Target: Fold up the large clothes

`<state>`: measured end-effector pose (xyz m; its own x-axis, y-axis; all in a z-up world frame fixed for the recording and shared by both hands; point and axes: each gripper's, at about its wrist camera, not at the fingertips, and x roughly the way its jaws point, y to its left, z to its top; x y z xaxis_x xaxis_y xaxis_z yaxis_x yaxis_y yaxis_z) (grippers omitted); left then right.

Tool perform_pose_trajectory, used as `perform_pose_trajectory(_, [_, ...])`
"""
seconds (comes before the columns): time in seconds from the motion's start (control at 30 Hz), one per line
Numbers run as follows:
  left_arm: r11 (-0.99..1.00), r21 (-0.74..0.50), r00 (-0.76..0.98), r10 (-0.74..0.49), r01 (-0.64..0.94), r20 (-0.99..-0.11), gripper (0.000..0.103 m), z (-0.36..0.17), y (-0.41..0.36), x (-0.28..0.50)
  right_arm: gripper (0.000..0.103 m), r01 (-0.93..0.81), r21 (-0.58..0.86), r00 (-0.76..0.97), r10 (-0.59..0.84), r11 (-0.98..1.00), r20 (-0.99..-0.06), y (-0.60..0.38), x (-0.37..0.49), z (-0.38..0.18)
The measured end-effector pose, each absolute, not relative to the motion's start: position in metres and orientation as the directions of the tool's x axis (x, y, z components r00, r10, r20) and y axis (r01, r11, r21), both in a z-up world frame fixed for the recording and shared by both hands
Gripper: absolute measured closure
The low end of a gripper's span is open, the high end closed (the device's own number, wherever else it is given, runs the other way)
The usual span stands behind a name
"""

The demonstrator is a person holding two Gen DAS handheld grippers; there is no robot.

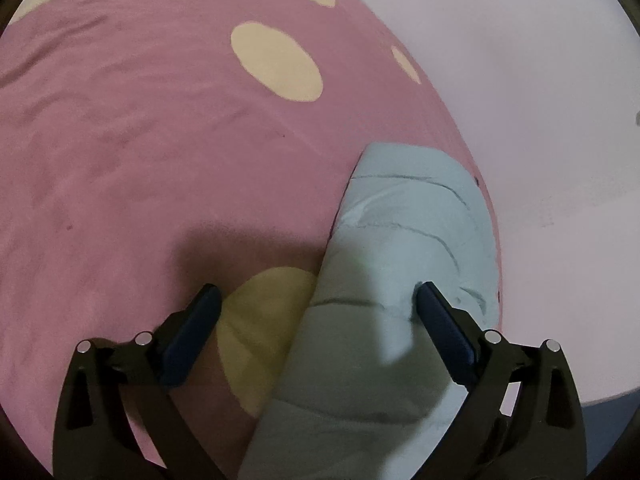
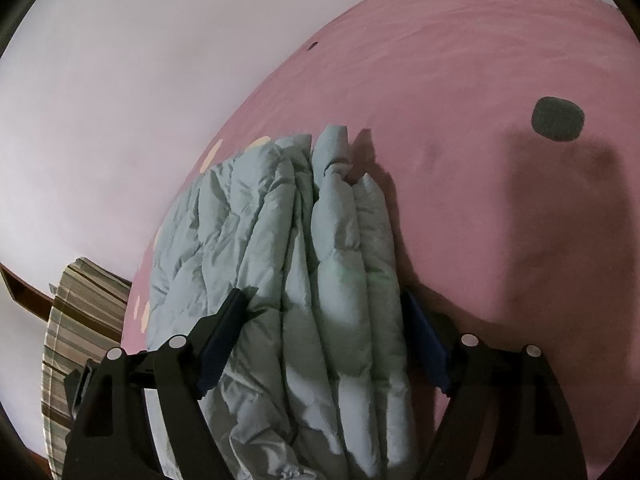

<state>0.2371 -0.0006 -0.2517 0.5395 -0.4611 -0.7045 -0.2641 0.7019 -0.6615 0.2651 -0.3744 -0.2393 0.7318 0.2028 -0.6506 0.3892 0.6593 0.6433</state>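
A pale blue quilted puffer garment (image 1: 396, 264) lies folded on a pink bedspread (image 1: 140, 152) near the bed's edge. My left gripper (image 1: 316, 294) is open, its right finger (image 1: 440, 320) pressing on the garment and its left finger (image 1: 196, 320) over the bedspread. In the right wrist view the garment (image 2: 304, 264) shows as a thick stack of folded layers. My right gripper (image 2: 324, 300) is open wide and straddles that stack, one finger (image 2: 224, 324) on its left side, the other (image 2: 420, 328) on its right.
The pink bedspread (image 2: 480, 120) has cream (image 1: 276, 60) and grey (image 2: 558, 118) spots. A pale wall (image 1: 540, 80) borders the bed. A striped cushion (image 2: 84, 320) and dark wood frame (image 2: 28, 292) sit at the lower left of the right wrist view.
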Motion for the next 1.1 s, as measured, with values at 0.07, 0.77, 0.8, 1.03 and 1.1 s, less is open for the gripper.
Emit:
perform_pose_trajectory(0.07, [0.733,-0.642,0.510,-0.474,-0.223,-0.718,0.003,-0.250,-0.009,0.245,0.023,0.389,0.637,0.728,0.201,0.666,-0.656,-0.372,0.269,-0.240])
perform_pose_trajectory(0.77, [0.736,-0.661,0.463,-0.539,-0.149,-0.704,0.043,-0.251,-0.020,0.250,0.055,0.363,0.617,0.698,0.234,0.698,-0.677,-0.351,0.281,-0.245])
perform_pose_trajectory(0.8, [0.739,-0.659,0.466,-0.537,-0.142,-0.703,0.044,-0.251,-0.020,0.250,0.058,0.363,0.617,0.699,0.233,0.698,-0.676,-0.350,0.281,-0.245])
perform_pose_trajectory(1.03, [0.762,-0.636,0.488,-0.513,-0.119,-0.706,0.060,-0.246,-0.026,0.240,0.069,0.360,0.610,0.708,0.218,0.706,-0.671,-0.340,0.281,-0.241])
perform_pose_trajectory(1.1, [0.775,-0.623,0.496,-0.501,-0.108,-0.709,0.062,-0.246,-0.027,0.243,0.071,0.356,0.599,0.709,0.210,0.718,-0.673,-0.339,0.280,-0.239])
